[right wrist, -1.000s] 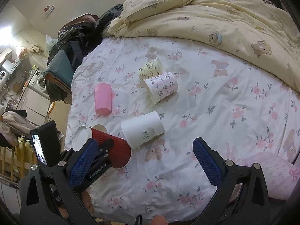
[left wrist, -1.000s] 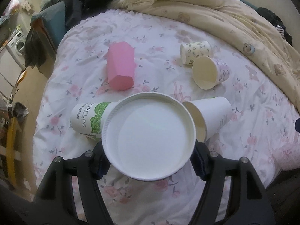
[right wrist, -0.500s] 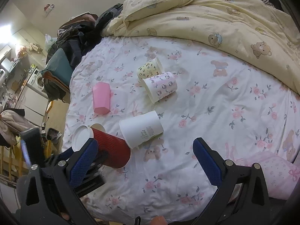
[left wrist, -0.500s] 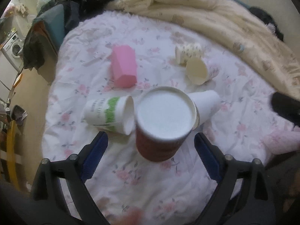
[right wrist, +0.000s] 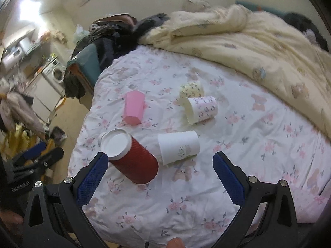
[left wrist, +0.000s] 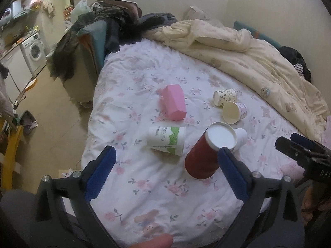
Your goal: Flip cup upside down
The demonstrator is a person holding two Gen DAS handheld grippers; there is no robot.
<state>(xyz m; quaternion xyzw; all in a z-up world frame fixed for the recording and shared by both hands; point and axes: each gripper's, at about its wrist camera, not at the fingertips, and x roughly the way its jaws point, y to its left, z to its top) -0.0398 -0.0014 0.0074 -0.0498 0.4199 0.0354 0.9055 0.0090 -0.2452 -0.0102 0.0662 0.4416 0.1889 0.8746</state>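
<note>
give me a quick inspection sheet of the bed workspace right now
surface: bed with a floral sheet, soft and wrinkled; cream quilt bunched at the far side
job's things: red cup stands rim down on the sheet, leaning, white base up, nothing gripping it
clutter: white cup, green-print cup, pink cup and two patterned cups lie on their sides
grippers: left gripper open, empty; right gripper open, empty
cables: nothing seen
surroundings: clothes pile at the bed corner, washing machine beyond
</note>
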